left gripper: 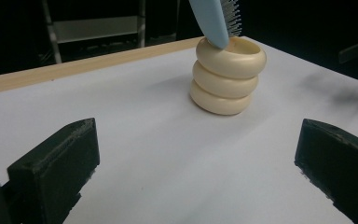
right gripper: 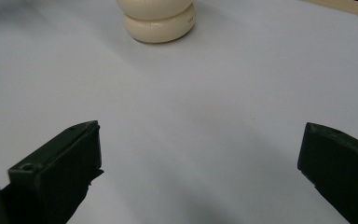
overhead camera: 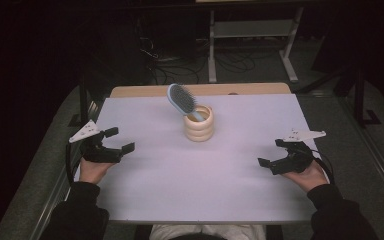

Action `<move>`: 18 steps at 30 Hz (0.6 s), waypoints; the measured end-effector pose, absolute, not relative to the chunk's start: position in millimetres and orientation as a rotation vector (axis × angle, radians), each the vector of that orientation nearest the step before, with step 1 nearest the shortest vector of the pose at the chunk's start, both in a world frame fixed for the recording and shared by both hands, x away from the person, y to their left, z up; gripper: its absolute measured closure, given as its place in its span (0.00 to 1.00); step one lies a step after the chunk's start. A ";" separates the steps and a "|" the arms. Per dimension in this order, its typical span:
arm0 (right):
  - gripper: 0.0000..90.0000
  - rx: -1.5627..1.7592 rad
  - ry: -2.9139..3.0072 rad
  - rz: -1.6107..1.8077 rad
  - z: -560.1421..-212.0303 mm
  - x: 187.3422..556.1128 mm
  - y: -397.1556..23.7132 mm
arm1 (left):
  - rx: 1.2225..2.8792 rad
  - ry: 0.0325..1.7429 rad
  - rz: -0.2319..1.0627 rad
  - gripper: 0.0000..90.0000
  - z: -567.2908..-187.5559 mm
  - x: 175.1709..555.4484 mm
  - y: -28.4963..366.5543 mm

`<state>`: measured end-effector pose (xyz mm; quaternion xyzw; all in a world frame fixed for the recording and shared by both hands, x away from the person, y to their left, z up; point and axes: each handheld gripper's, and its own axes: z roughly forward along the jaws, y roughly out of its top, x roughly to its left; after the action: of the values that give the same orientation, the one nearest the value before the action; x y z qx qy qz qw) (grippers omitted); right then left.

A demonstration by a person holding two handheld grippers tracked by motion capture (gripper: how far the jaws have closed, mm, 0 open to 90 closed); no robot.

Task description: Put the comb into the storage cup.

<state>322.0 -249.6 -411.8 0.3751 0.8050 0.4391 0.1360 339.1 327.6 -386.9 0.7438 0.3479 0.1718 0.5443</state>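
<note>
One hairbrush (overhead camera: 182,99) with a light blue back and handle stands in one cream holder (overhead camera: 199,123). The handle end sits inside the holder; the bristled head leans up and away toward the far left, above the rim. The holder has three stacked rounded rings and stands upright on the far middle of the white table (overhead camera: 200,185). In the left gripper view, the hairbrush (left gripper: 212,21) rests against the rim of the holder (left gripper: 227,77).

Two grippers are in use, one per hand. The left gripper (overhead camera: 119,141) rests at the table's left edge, jaws spread apart and grasping nothing. The right gripper (overhead camera: 271,154) rests near the right edge, jaws likewise spread and grasping nothing. Both point toward the table's middle and lie well apart from the holder, which stands between them and farther back.

One strip of bare wood (overhead camera: 145,91) shows along the table's far edge.
</note>
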 end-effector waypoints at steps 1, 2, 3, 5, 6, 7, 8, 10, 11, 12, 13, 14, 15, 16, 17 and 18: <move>0.00 1.085 2.332 1.269 -412.3 321.8 -249.8 | 1.768 0.829 0.414 0.00 -387.8 336.8 328.3; 0.00 1.086 2.332 1.267 -412.7 321.5 -250.0 | 1.775 0.827 0.423 0.00 -388.8 334.5 329.4; 0.00 1.088 2.331 1.266 -413.1 321.0 -250.1 | 1.782 0.829 0.429 0.00 -389.7 332.3 330.2; 0.00 1.092 2.329 1.263 -413.4 319.9 -250.4 | 1.785 0.828 0.458 0.00 -390.9 327.1 332.1; 0.00 1.092 2.329 1.262 -413.5 319.4 -250.7 | 1.780 0.832 0.467 0.00 -391.3 324.4 333.2; 0.00 1.090 2.325 1.262 -413.6 319.1 -251.0 | 1.780 0.831 0.468 0.00 -391.7 322.1 334.5; 0.00 1.090 2.321 1.263 -413.6 318.7 -251.4 | 1.784 0.832 0.470 0.00 -392.2 319.7 336.1; 0.00 1.099 2.318 1.261 -413.7 317.6 -252.3 | 1.789 0.840 0.477 0.00 -393.2 315.0 338.8; 0.00 1.100 2.317 1.259 -414.0 317.2 -252.6 | 1.790 0.839 0.478 0.00 -393.8 313.2 340.4; 0.00 1.099 2.315 1.256 -414.3 316.7 -253.0 | 1.790 0.842 0.481 0.00 -394.4 311.4 342.0; 0.00 1.105 2.315 1.252 -414.4 316.0 -253.3 | 1.787 0.847 0.479 0.00 -394.9 309.7 343.5; 0.00 1.103 2.312 1.251 -414.7 315.3 -253.8 | 1.786 0.852 0.477 0.00 -395.4 308.4 345.1; 0.00 1.107 2.310 1.250 -414.8 314.5 -254.1 | 1.783 0.856 0.478 0.00 -395.9 306.9 346.3; 0.00 1.111 2.306 1.249 -414.9 313.6 -254.6 | 1.781 0.858 0.477 0.00 -396.2 305.7 347.5; 0.00 1.110 2.303 1.250 -414.9 312.6 -255.3 | 1.778 0.859 0.477 0.00 -396.6 305.0 348.3; 0.00 1.112 2.298 1.253 -414.8 311.6 -255.9 | 1.776 0.863 0.478 0.00 -397.1 304.6 348.9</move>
<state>311.6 -255.9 -414.8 0.3867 0.7992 0.4356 0.1483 304.6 348.9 -397.1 0.7430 0.3609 0.1998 0.5270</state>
